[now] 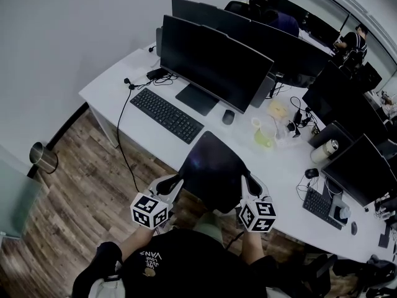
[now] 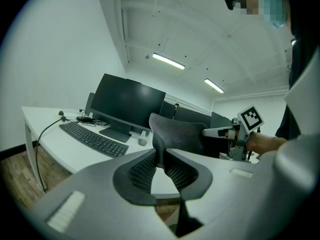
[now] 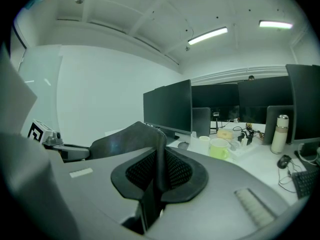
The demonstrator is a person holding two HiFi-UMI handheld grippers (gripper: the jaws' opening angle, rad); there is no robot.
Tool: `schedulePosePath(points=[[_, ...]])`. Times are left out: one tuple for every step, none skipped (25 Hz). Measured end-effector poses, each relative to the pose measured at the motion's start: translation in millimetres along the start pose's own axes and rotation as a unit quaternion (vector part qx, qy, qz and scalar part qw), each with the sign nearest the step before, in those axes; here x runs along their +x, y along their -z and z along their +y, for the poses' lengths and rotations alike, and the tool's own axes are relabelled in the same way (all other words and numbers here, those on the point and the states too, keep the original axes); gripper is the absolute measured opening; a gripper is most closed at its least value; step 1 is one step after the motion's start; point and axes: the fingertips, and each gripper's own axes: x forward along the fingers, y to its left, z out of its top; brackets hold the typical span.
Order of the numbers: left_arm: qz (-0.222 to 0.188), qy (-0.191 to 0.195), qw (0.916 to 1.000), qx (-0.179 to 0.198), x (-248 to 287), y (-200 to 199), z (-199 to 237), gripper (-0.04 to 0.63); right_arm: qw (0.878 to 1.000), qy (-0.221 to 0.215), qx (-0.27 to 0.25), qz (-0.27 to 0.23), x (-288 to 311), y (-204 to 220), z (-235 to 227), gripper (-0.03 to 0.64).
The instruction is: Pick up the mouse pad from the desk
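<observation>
While the L gripper [image 1: 176, 183] & R gripper [image 1: 247, 183] each pinched one side edge of the dark mouse pad [image 1: 211, 166], it stood bent, up over the front edge of the white desk [image 1: 111, 89]. Behind it: keyboard [image 1: 166, 115], mouse [image 1: 228, 117], big monitor [image 1: 211, 61], green cup [image 1: 263, 139]. Wood floor [image 1: 80, 191] below, pale wall [image 1: 62, 23] at left.

Just a plain office with white curved desks [image 1: 105, 92].
Wood-plank floor [image 1: 80, 191] lower left, bare white wall [image 1: 62, 30] upper left, strip lights [image 2: 168, 61] up top.

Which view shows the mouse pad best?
Head view: the whole mouse pad shows, held between left tool and right tool. Each gripper view shows only a clamped edge and a foreshortened surface.
</observation>
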Motion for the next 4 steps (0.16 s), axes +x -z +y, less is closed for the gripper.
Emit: schedulePosePath(points=[[0.001, 0.0, 1.0, 0.0, 0.4, 0.0, -0.2, 0.058, 1.0, 0.0, 0.0, 0.001, 0.0, -0.2, -0.2, 0.043], [0.001, 0.0, 1.0, -0.001, 0.6, -0.1, -0.6, 0.058, 1.0, 0.0, 0.0, 0.001, 0.0, -0.4, -0.6, 0.043], [0.002, 0.0, 1.0, -0.001, 0.9, -0.2, -1.0, 0.058, 1.0, -0.001, 0.0, 0.002, -0.1, -0.6, -0.9, 0.043], [0.002, 0.0, 1.0, -0.001, 1.1, -0.3, -1.4, 0.058, 1.0, -0.001, -0.001, 0.003, -0.2, -0.7, -1.4, 0.043]])
